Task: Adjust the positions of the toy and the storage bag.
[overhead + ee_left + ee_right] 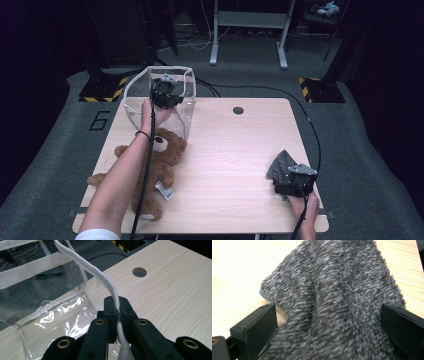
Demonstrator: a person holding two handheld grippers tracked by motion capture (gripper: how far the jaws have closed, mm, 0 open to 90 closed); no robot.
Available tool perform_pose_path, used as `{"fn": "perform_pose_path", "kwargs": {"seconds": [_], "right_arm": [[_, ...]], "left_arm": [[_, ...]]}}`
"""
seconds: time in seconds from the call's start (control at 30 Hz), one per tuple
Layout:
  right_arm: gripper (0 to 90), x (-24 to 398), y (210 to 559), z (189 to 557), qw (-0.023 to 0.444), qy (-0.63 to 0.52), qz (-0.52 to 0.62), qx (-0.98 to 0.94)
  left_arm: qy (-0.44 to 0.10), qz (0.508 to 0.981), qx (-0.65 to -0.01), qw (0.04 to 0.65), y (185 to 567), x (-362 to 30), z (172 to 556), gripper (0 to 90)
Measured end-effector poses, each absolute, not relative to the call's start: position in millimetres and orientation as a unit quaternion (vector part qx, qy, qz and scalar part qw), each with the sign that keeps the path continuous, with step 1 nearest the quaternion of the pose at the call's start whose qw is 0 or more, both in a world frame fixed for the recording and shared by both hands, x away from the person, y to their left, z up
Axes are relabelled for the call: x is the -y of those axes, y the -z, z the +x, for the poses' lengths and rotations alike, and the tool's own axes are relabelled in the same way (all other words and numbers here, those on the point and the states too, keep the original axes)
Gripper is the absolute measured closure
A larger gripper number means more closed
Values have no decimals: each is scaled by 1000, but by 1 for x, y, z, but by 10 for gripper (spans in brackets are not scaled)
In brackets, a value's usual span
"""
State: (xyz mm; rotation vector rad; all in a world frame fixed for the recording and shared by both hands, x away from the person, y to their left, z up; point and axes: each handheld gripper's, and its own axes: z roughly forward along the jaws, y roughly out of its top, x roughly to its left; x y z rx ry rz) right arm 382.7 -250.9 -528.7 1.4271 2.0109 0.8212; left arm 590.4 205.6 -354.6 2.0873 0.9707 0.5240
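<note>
The wooden table [235, 160] carried every item inspected. Largest upon it was the clear plastic bag [172, 102], edged in white webbing, standing upright at the far left corner with its mouth open upward. Just in front of the bag lay a brown teddy bear [160, 165] on its back, head toward the bag, partly covered by the person's left forearm. A grey fuzzy cloth [282, 165] lay near the right front edge, well apart from the bear and bag. A round cable hole [238, 110] sat in the far middle of the tabletop. The left gripper [165, 95] was raised at the bag's upper rim; in the left gripper view its jaws were closed tight on the white strap [110, 287] of the bag, the webbing pinched between the pads. The right gripper [295, 182] rested low at the cloth; in the right gripper view its jaws stood wide apart on either side of the cloth [337, 302], which lay bunched between them, the pads at its edges without visibly pressing it.
</note>
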Motion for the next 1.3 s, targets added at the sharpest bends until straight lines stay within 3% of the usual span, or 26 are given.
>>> {"fn": "perform_pose_path", "kwargs": {"seconds": [0.97, 1.3], "right_arm": [[13, 251, 529, 383, 268, -304, 529, -746], [12, 251, 529, 383, 267, -306, 529, -745]], "left_arm": [[-164, 855, -277, 406, 356, -144, 571, 865], [-152, 856, -268, 415, 357, -132, 564, 861]]}}
